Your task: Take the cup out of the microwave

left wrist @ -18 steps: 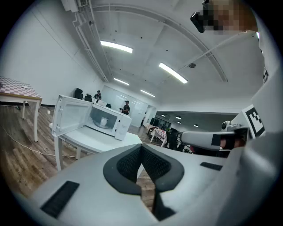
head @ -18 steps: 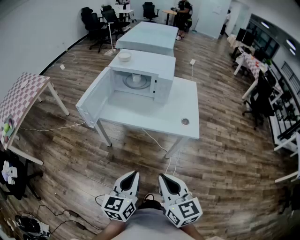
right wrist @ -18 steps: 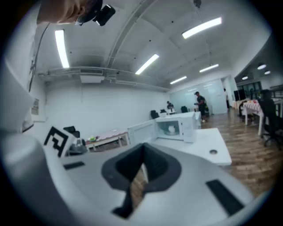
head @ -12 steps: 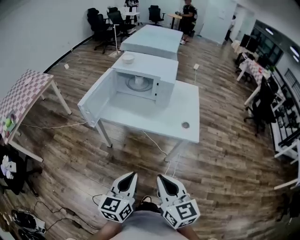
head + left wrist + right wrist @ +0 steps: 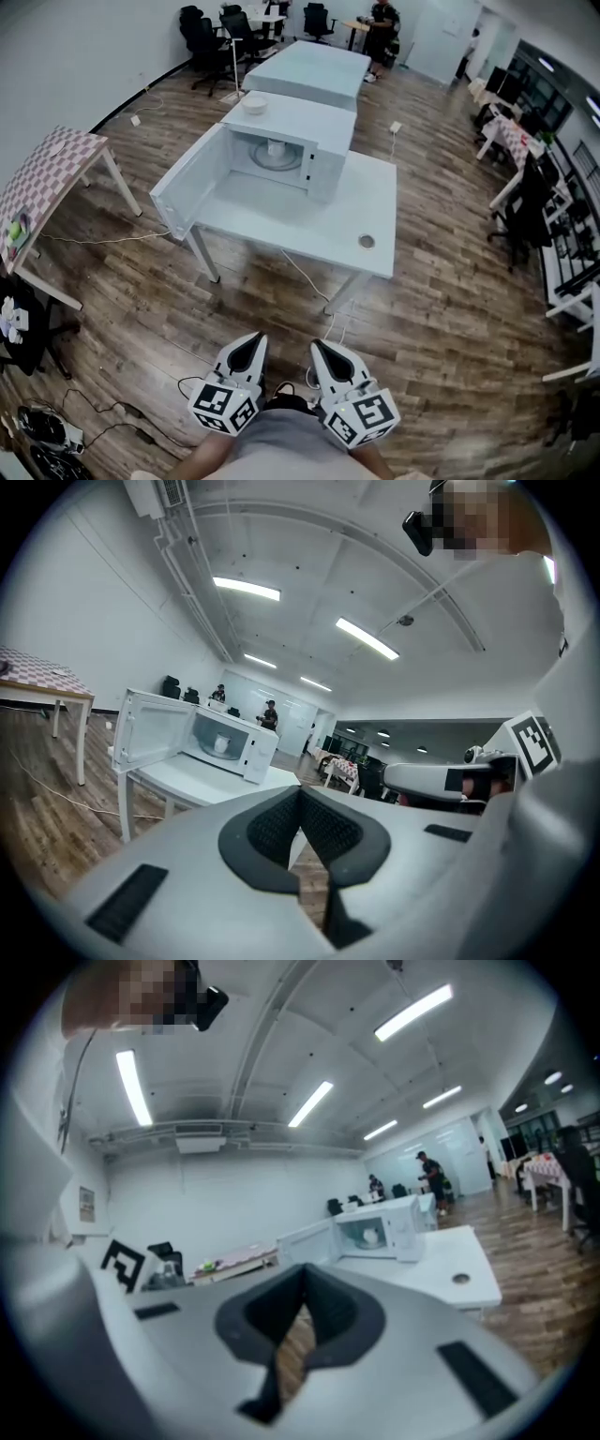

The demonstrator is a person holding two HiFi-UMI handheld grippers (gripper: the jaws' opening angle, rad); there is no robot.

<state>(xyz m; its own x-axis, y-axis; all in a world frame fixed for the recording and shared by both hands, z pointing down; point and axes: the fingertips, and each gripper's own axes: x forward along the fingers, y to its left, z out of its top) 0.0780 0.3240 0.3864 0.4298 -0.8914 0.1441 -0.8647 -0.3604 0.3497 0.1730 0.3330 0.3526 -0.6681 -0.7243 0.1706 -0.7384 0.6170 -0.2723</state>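
Observation:
A white microwave (image 5: 281, 141) stands on a white table (image 5: 309, 225) with its door (image 5: 187, 183) swung open to the left. Inside, on the turntable, stands a small white cup (image 5: 275, 148). It shows too in the left gripper view as the cup (image 5: 221, 745) and in the right gripper view as the cup (image 5: 371, 1237). My left gripper (image 5: 251, 339) and right gripper (image 5: 321, 347) are held side by side close to my body, far short of the table. Both are shut and empty, with the pads meeting at the tips of the left gripper (image 5: 300, 794) and the right gripper (image 5: 305, 1297).
A white bowl (image 5: 254, 105) sits on top of the microwave. The table has a round cable hole (image 5: 367, 242) near its right front. A checked table (image 5: 47, 178) stands at the left, a second white table (image 5: 314, 70) behind. Cables (image 5: 103, 412) lie on the wooden floor.
The head view has shifted a little, and the grippers sit slightly lower in the picture. Both stay shut near my body. The microwave and cup are unchanged.

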